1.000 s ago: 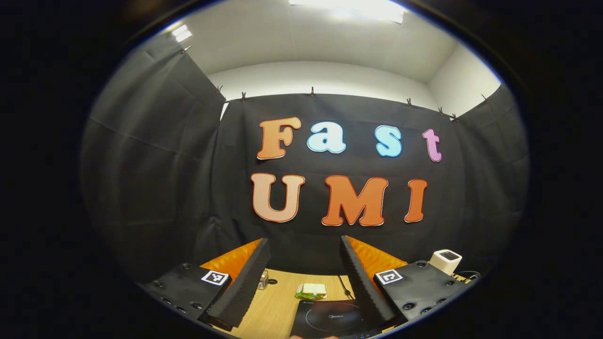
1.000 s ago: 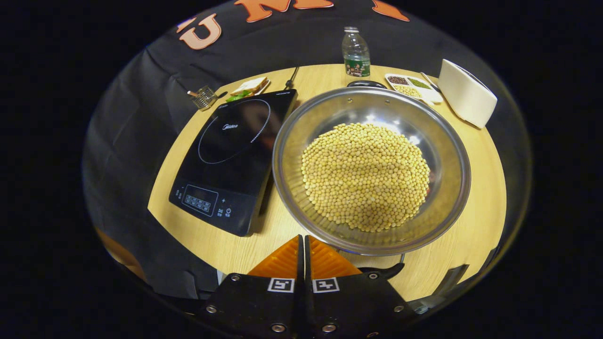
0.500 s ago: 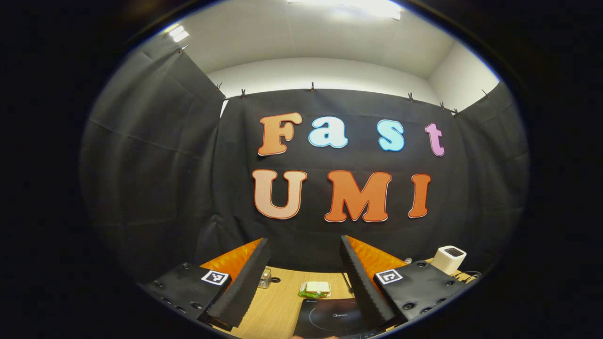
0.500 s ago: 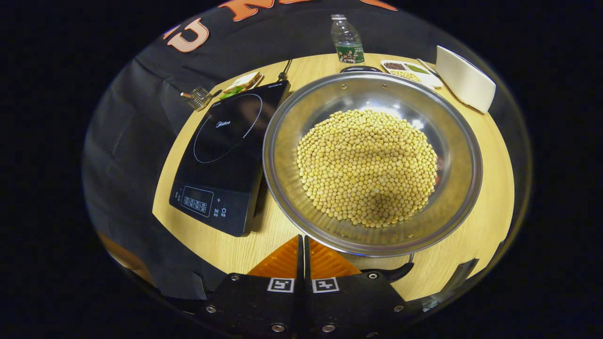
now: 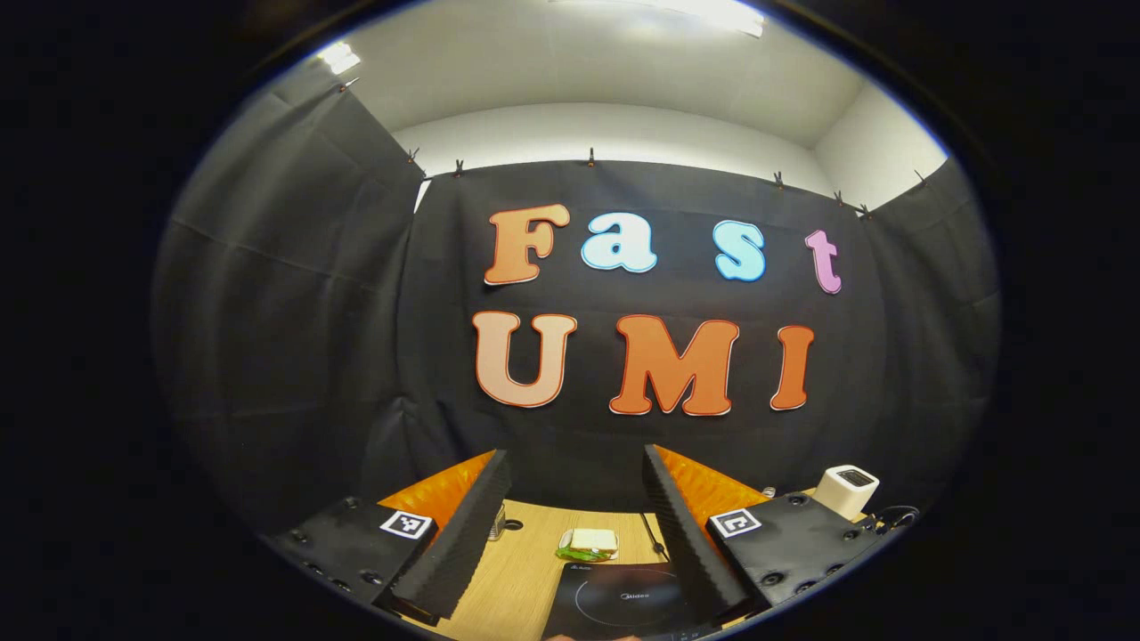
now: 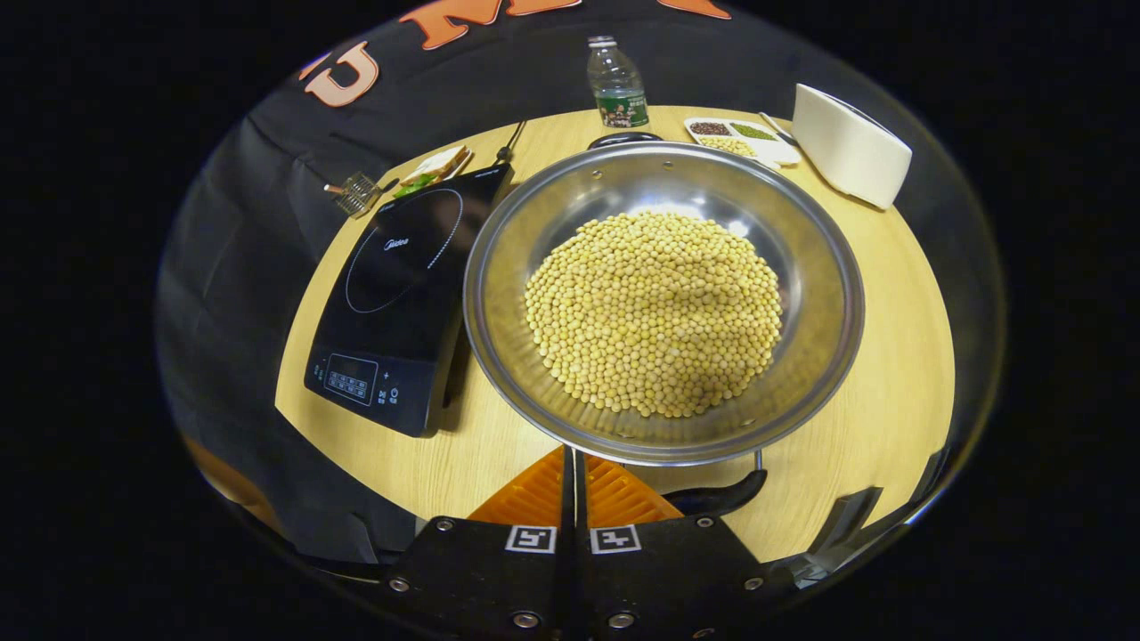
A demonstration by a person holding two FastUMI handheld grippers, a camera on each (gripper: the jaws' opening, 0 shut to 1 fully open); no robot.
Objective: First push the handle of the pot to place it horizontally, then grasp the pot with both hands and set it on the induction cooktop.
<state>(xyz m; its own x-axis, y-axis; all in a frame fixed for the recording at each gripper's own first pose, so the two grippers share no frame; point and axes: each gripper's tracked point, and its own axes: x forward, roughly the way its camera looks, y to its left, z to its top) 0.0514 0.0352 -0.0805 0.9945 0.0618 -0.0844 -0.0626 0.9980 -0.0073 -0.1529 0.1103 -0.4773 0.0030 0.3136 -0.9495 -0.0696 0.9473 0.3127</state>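
Pot (image 6: 802, 294) of steel, wide and shallow, sits on the round wooden table (image 6: 891, 392), heaped with yellow beans (image 6: 655, 312). It stands beside the induction cooktop (image 6: 401, 294), their edges close or touching; I cannot tell which. One black pot handle (image 6: 717, 494) shows at the near rim, and the other handle (image 6: 623, 139) pokes out past the far rim.

In the right gripper view the right gripper (image 6: 572, 467) has its orange fingers pressed together, tips at the pot's near rim just beside the near handle; whether they touch the metal is unclear.

In the left gripper view the left gripper (image 5: 574, 499) points at the booth wall with its fingers wide apart, holding nothing, above the cooktop's far edge.

Along the table's far edge stand a water bottle (image 6: 616, 85), a divided dish (image 6: 744, 138) of grains and a white appliance (image 6: 850, 147). Near the far left edge lie a sandwich (image 6: 432, 169) and a small wire object (image 6: 356, 191).
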